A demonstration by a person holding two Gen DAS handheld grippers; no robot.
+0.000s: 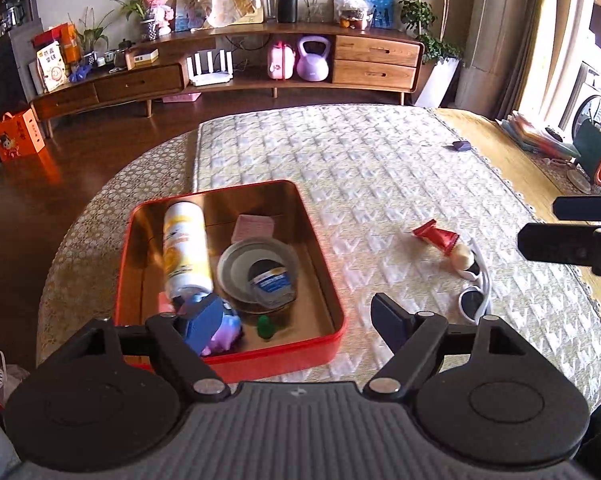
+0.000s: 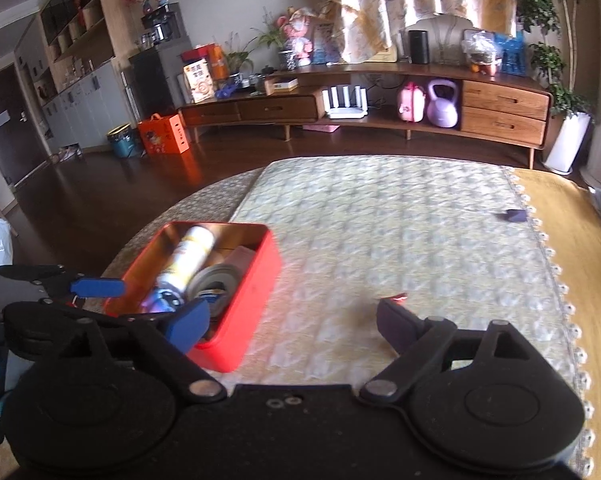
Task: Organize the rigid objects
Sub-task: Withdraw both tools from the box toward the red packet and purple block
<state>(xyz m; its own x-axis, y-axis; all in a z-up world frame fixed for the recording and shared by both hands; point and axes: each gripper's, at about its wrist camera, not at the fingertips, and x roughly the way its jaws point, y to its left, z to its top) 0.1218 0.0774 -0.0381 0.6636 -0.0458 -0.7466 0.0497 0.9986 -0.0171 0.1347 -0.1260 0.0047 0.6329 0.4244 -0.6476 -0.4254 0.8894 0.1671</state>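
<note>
Left wrist view: camera sits behind its own fingers (image 1: 392,322), angled downward and forward, close above the red tin (image 1: 324,308) on the table (image 1: 380,168). Right wrist view: same downward-forward aim, positioned further right, the tin (image 2: 256,280) at lower left. Both views share the tin, the quilted table cover and the wooden sideboard (image 1: 372,56) on the far wall (image 2: 500,108).

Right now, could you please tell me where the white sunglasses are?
In the left wrist view, the white sunglasses lie on the quilted table cover, right of the red tin, just beside the red snack packet.
</note>
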